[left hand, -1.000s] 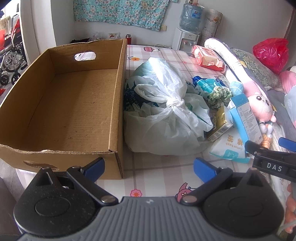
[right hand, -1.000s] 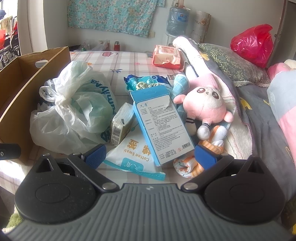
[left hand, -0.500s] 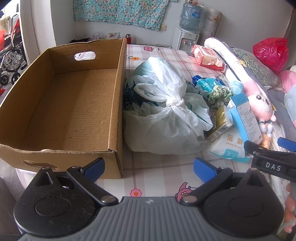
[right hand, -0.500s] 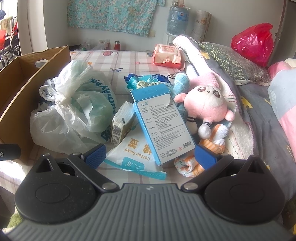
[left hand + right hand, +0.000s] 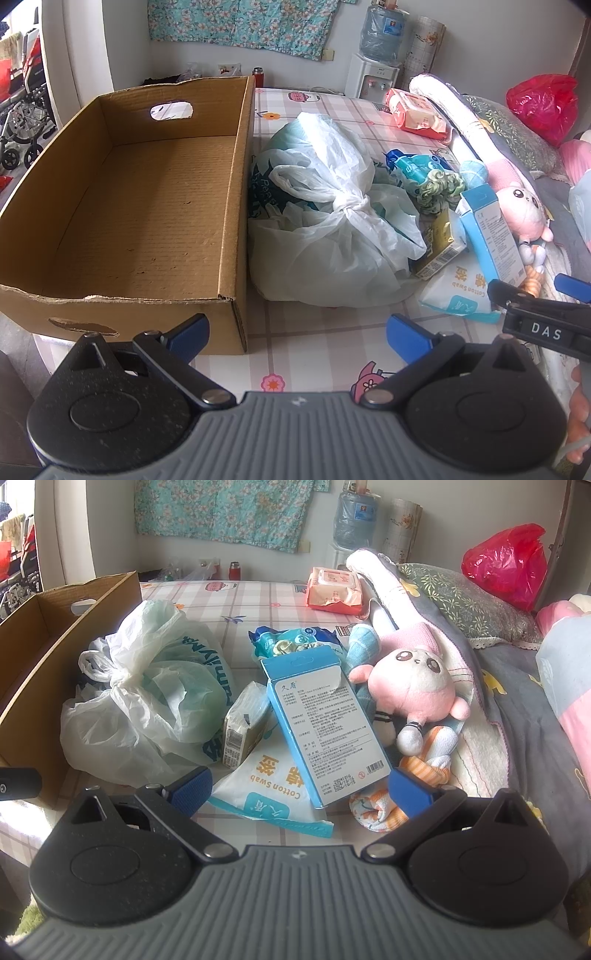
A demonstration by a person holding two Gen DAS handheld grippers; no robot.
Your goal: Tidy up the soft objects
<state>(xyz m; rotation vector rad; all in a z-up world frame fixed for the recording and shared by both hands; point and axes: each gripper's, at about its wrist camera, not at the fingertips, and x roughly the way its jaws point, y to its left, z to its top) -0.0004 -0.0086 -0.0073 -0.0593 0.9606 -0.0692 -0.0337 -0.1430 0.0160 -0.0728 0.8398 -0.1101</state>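
Observation:
An empty open cardboard box [image 5: 122,206] stands at the left of the bed; its edge shows in the right wrist view [image 5: 40,657]. Beside it lies a knotted white plastic bag [image 5: 332,229] [image 5: 147,698]. Right of it are a cotton swab pack [image 5: 273,794], a blue carton [image 5: 325,723], a pink plush toy [image 5: 417,690] and an orange striped cloth [image 5: 413,790]. My left gripper [image 5: 297,332] is open and empty in front of the box corner. My right gripper [image 5: 299,790] is open and empty, just above the swab pack and carton; it shows in the left wrist view [image 5: 535,306].
A pink wipes pack [image 5: 334,590], a green yarn bundle [image 5: 439,186] and a small tan carton [image 5: 243,731] lie among the pile. A grey quilt and pillow [image 5: 461,602] with a red bag [image 5: 506,565] bound the right side. A water dispenser [image 5: 376,70] stands behind.
My right gripper has moved slightly forward toward the blue carton and swab pack. The left gripper has barely moved.

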